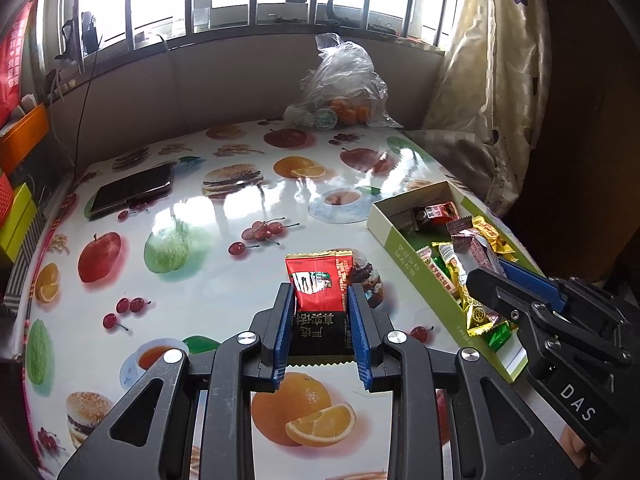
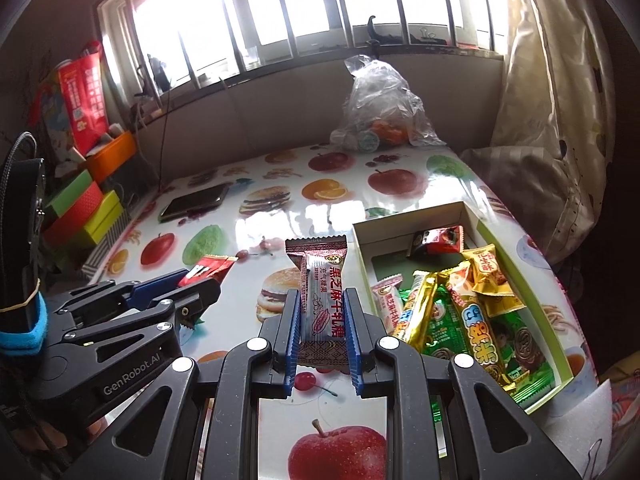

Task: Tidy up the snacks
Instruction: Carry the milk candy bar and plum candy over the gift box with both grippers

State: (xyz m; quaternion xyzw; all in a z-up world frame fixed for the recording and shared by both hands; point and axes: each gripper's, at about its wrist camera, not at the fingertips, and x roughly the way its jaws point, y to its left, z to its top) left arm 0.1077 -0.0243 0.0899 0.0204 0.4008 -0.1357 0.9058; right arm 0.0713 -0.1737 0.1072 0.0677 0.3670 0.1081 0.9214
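L gripper (image 1: 320, 304) pinches a crinkly red-black foil packet (image 1: 319, 292) above the glossy fruit-print tablecloth (image 1: 192, 248), R gripper (image 2: 322, 312) clamps a silver-maroon sesame candy bar (image 2: 320, 300) beside the shallow cardboard box (image 2: 480, 220) w/ shiny wrappers, phone (image 1: 134, 192) & clear plastic bag (image 1: 344, 84) near barred window.

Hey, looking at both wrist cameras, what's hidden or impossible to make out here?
- Left wrist view: the red snack packet has its lower end hidden between the left gripper fingers.
- Left wrist view: the right gripper covers the snack box near end.
- Both views: plastic bag contents blurred; window overexposed.
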